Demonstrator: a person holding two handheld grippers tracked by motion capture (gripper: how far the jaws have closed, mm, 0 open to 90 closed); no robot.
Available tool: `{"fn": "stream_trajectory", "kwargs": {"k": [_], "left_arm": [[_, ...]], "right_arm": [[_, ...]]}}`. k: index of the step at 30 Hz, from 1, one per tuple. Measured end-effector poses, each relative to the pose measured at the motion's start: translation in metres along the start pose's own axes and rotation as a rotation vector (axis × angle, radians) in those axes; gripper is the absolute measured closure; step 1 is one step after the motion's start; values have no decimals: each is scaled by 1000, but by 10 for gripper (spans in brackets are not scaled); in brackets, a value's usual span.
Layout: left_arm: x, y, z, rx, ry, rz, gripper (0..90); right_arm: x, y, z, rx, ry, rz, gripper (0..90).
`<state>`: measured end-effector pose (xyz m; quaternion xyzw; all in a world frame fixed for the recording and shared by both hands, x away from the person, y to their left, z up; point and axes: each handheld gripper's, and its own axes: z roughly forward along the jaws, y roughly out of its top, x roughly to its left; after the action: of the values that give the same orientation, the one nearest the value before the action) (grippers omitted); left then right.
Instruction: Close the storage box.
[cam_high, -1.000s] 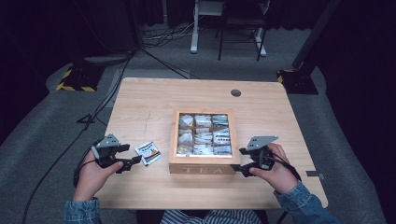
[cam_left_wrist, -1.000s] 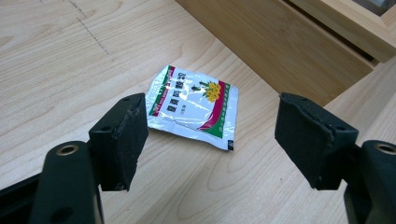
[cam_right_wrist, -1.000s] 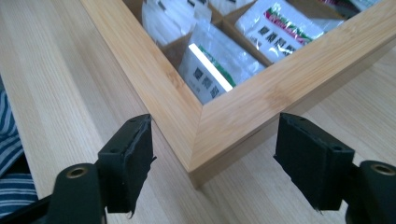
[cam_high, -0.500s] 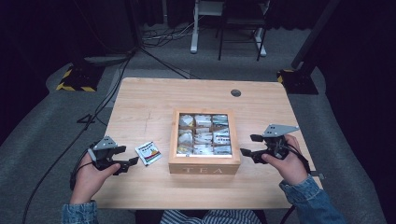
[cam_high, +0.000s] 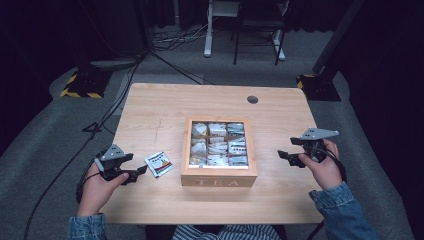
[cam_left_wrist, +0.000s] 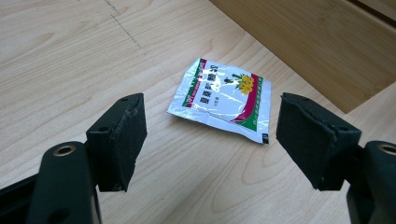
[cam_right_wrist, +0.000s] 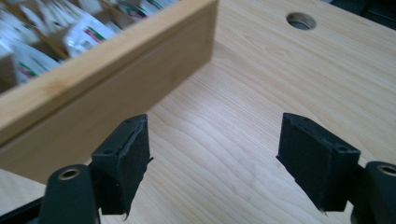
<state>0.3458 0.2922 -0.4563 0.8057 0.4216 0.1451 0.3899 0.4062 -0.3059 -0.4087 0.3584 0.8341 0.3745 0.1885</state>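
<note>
Vs. a sec ago: right gripper (cam_high: 289, 157) has swung out from the box's right wall toward the table's right edge and now sits well apart from the tea box (cam_high: 218, 176). Its jaws have just been opening; nothing is between them, so it's released. Left gripper (cam_high: 136, 173) has stayed put near the front-left part of the table, jaws wide, nothing pinched, also released. Tea packet (cam_high: 159, 163) hasn't shifted: it lies flat on the table (cam_high: 150, 107) between the left gripper's tips and the box's left wall, just beside the box, apart from both jaws.

Hard to make out: from the high view the packet's print is too small to read, and the packets inside the box are just pale shapes in a grid of compartments. In the right gripper view those packets are blurred and cut off at the top-left corner. The person's arms are cut off at the bottom edge, denim sleeves only.

View vs. view: left gripper view gives the packet (cam_left_wrist: 221, 98) close up, silver w/ red-green borders, a yellow flower picture and dark characters, lying ahead of the open jaws w/ the box's side (cam_left_wrist: 317, 42) behind it. Right gripper view gives the box's wall (cam_right_wrist: 107, 93), bare wood ahead and the round hole (cam_right_wrist: 300, 20) in the tabletop, seen in the high view as a small dark dot (cam_high: 252, 99) at the back.
</note>
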Motion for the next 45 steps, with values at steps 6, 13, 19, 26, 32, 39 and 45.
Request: {"fn": "stream_trajectory", "kwargs": {"k": [6,13,19,26,32,39,45], "left_arm": [[2,-1,3,5,-2,-16,250],[2,-2,7,14,2,-21,244],[3,-6,9,31,7,-27,244],[3,-8,15,57,-1,-28,244],[4,-11,20,75,2,-36,243],[4,-11,25,87,-5,-32,241],[5,-12,26,87,-4,-37,238]], "right_arm": [[-15,-11,4,13,-20,29,244],[-29,-29,13,33,-26,58,236],[-43,-53,18,20,-22,101,215],[-46,-70,27,54,-60,117,209],[-43,-80,29,60,-63,115,206],[-38,-86,31,48,-56,92,193],[-34,-88,37,73,-69,82,172]]}}
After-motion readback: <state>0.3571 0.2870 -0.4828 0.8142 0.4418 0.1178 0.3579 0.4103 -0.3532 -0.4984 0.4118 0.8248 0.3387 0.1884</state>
